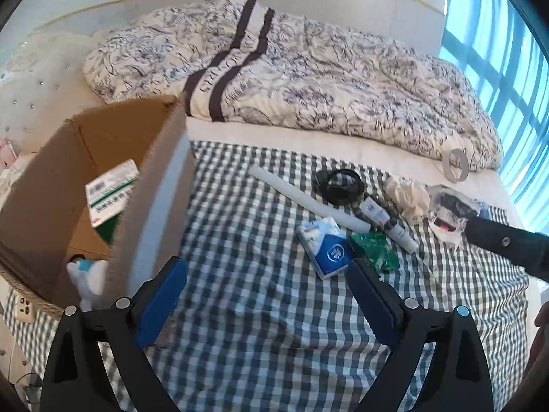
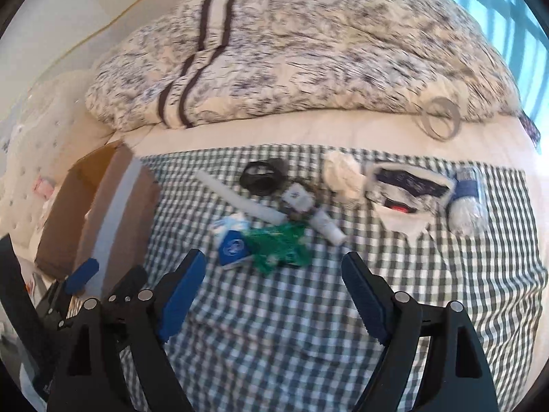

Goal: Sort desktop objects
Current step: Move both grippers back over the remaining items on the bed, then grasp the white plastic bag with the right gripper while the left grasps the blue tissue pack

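Note:
On the checked cloth (image 1: 274, 326) lies a cluster of objects: a blue tissue pack (image 1: 324, 249), a green wrapper (image 1: 374, 249), a long white tube (image 1: 308, 199), a black cable coil (image 1: 339, 185), a small white tube (image 1: 399, 233), crumpled tissue (image 1: 408, 195) and a plastic bag (image 1: 449, 209). My left gripper (image 1: 266, 271) is open and empty above the cloth, just short of the tissue pack. My right gripper (image 2: 272, 261) is also open and empty, with the green wrapper (image 2: 278, 243) and tissue pack (image 2: 231, 240) just beyond its tips.
An open cardboard box (image 1: 154, 171) stands at the left, holding a green-and-white carton (image 1: 111, 192) and a white-and-blue item (image 1: 87, 279). A floral duvet (image 1: 308, 68) fills the back. A tape ring (image 2: 441, 118) and a blue-banded white pack (image 2: 466, 202) lie to the right.

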Motion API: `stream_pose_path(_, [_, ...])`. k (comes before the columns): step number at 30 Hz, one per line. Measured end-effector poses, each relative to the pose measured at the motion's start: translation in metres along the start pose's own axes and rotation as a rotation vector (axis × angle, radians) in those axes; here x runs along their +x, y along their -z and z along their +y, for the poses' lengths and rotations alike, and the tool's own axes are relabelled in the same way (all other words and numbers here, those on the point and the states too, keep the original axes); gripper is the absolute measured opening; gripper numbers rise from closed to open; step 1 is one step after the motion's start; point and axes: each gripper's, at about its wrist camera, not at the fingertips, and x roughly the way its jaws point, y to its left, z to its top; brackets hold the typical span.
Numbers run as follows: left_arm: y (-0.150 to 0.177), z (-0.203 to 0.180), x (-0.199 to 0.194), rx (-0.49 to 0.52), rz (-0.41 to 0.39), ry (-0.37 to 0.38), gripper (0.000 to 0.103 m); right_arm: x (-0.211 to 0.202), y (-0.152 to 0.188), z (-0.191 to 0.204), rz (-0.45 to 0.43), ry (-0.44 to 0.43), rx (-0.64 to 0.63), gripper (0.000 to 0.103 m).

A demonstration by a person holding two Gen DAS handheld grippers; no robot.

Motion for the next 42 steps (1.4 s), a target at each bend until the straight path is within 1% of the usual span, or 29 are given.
stream_pose_path(4, [0.002,-0.011,0.015,-0.008,0.026,0.016,0.097,0.006,0.002,-0.024,0.014,0.026,0.033,0.082])
stream_pose_path(11, [-0.001,-0.037,0.04,0.028,0.06,0.042,0.097,0.017,0.003,-0.06,0.031,0.062,0.095,0.082])
stream_pose_path(18, [-0.001,-0.057,0.071,0.058,0.105,0.059,0.097,0.033,0.001,-0.077,0.046,0.089,0.089,0.082])
stream_pose_path(22, [0.001,-0.061,0.089,0.057,0.135,0.068,0.097,0.043,-0.003,-0.081,0.049,0.127,0.07,0.082])
stream_pose_path(30, [0.0,-0.057,0.121,0.025,0.167,0.077,0.097,0.064,-0.022,-0.108,0.033,0.203,0.096,0.081])
stream_pose_path(35, [-0.003,-0.054,0.137,0.003,0.196,0.086,0.097,0.081,-0.042,-0.119,0.022,0.234,0.096,0.081])
stream_pose_path(38, [-0.002,-0.055,0.146,-0.001,0.204,0.087,0.097,0.089,-0.054,-0.128,0.002,0.238,0.114,0.081])
stream_pose_path(42, [-0.003,-0.059,0.155,-0.006,0.205,0.087,0.098,0.105,-0.067,-0.134,0.017,0.259,0.099,0.082])
